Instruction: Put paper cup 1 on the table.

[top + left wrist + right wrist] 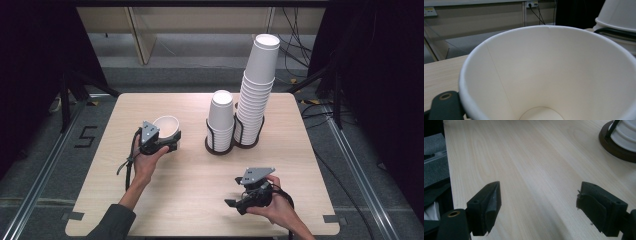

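High view: at left-centre of the frame we see the left gripper (167,142) clamped on a single white paper cup (166,127), mouth up and tilted toward the camera, held just above the table (125,200). In the left gripper view the cup (554,75) shows its seam and base disc; one jaw tip sits against the rim at lower left, so we read the grasp as on the cup wall.

Moving right, at frame centre we see the short stack of cups (221,120) upside down in a black wire holder (220,145), touching the tall stack (256,90), which leans slightly right at its top.

At lower right, the right gripper (235,202) hovers low over bare wood, released: in the right gripper view its jaws stand wide apart with nothing between them, the holder base (616,147) at upper right.

Risks, as we judge them: the thin wall may crush or slip if the clamp tightens or the cup tilts further. A sideways swing toward the stacks could nudge the tall one, already leaning, and topple it.

Room: open wood lies in front of and left of the held cup, and between the two grippers. The right gripper sits near the bottom table edge; the stacks stand near the far edge.
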The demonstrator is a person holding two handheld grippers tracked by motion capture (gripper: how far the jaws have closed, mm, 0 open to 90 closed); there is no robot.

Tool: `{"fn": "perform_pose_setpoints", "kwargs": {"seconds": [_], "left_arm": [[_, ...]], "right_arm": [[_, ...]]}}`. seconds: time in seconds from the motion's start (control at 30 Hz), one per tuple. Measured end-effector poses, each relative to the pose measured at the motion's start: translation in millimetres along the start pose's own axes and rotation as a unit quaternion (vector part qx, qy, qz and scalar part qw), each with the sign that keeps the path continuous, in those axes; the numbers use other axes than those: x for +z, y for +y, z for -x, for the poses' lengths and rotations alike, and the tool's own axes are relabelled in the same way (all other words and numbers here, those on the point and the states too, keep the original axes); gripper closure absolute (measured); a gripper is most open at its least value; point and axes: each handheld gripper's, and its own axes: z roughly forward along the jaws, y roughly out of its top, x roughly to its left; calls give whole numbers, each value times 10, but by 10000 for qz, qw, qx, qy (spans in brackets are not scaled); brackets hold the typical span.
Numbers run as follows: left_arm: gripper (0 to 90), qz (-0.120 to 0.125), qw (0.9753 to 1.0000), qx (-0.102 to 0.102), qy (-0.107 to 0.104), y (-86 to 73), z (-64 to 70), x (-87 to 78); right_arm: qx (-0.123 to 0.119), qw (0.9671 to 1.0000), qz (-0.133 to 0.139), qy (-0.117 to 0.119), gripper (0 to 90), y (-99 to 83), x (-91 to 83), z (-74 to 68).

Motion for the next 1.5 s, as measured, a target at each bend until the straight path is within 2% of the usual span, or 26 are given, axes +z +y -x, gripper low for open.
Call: {"fn": "perform_pose_setpoints", "kwargs": {"seconds": [0.03,0.23,0.33,0.5,0.6,0.7,0.8,0.87,0.97,1.2,1.3,1.37,1.5], "left_arm": [[136,-28,10000,-17,51,-3,-27,31],[130,-165,9992,-15,353,-46,-166,177],[127,-132,9989,-117,427,-81,-232,230],[122,-243,9978,-81,610,-172,-311,311],[119,-251,9974,71,671,-210,-327,351],[115,-296,9974,164,640,-233,-346,381],[111,-265,9974,121,657,-243,-361,383],[110,-280,9974,152,651,-248,-368,370],[107,-313,9972,180,661,-251,-374,357],[107,-512,9963,130,673,-261,-359,345],[112,-551,9971,88,526,-267,-345,326],[120,-649,9964,101,538,-295,-340,317],[135,-680,9964,51,512,-339,-345,302]], "right_arm": [[78,10000,-19,12,195,-3,-2,-13],[-77,10000,-6,10,195,-8,3,1],[-83,10000,3,18,196,-8,5,4],[-72,10000,-14,16,195,-13,5,3],[18,10000,-34,41,195,-17,12,-14],[20,10000,-34,25,196,-20,10,-5],[45,10000,-47,23,196,-25,7,-11],[1,10000,-27,10,196,-25,4,-7],[67,10000,-61,31,196,-26,4,-13],[-6,9999,-93,46,195,-31,8,-12],[-39,9999,-97,67,194,-30,17,-11],[-54,9999,-89,49,194,-33,21,-12],[-1,9999,-135,43,191,-33,20,-30]]}}
